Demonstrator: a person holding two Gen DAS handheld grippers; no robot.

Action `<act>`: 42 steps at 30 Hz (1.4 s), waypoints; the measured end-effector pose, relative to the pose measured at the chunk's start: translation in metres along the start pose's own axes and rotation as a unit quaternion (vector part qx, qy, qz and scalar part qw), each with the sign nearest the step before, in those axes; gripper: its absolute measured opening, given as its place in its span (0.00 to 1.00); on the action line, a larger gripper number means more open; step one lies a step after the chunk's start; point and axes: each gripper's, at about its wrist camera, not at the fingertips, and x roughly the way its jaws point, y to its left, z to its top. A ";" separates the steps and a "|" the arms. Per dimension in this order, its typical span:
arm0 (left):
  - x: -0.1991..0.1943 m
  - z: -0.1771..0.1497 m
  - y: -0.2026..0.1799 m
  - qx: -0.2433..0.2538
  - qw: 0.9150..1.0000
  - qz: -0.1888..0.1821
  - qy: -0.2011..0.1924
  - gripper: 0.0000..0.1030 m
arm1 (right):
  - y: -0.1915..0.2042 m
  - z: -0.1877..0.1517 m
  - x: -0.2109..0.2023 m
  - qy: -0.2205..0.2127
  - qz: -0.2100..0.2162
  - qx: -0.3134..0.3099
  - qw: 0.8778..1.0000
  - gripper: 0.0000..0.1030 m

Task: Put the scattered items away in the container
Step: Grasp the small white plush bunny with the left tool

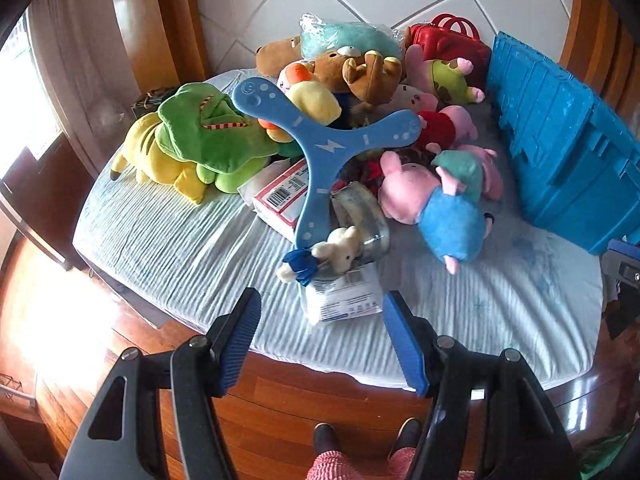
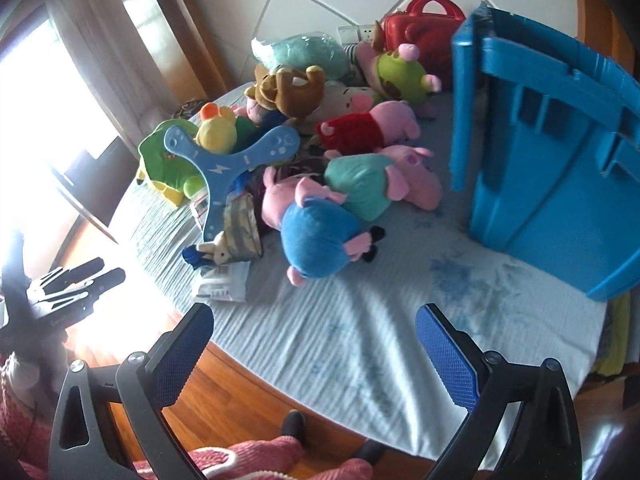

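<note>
Many toys lie heaped on the bed [image 1: 168, 240], none yet in the blue crate [image 2: 560, 184], which stands at the right side of the mattress, well apart from the heap's near edge. Left gripper [image 1: 322, 334] hovers over the bed's front edge, fingers [image 1: 240, 336] parted with nothing between them; nearest ahead lie a white packet [image 1: 344, 300] and a small cream plush rabbit [image 1: 340, 248]. Right gripper [image 2: 314, 354] hangs over bare sheet, its fingers spread wide and empty, with the pig plush in a blue dress [image 2: 320, 236] nearest ahead. Handling, as judged: plush toys look light and soft and will squash under a pinch, so take a body or a limb, not loose fabric. Blue three-armed boomerang [image 1: 320, 144] rests on top of the pile, looks stiff, flat and smooth; grip one arm across its thin edge or it may slide. Packet looks thin and slick; pinch a raised corner. Red case [image 2: 424, 28] at the back, against the wall, offers a handle.
</note>
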 end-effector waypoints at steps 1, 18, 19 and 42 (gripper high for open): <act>0.004 0.000 0.004 0.006 1.000 -0.002 0.001 0.61 | 0.006 0.000 0.007 0.002 -0.003 0.004 1.000 0.99; 0.076 0.006 0.036 -0.004 0.998 -0.038 0.040 0.61 | 0.057 -0.008 0.087 0.050 -0.006 0.021 0.998 0.87; 0.080 0.008 0.035 -0.003 0.999 -0.036 0.039 0.61 | 0.056 -0.006 0.091 0.052 -0.002 0.021 0.998 0.87; 0.189 0.022 0.032 0.215 0.966 -0.123 0.081 0.61 | 0.098 -0.018 0.175 0.075 -0.049 0.140 0.986 0.78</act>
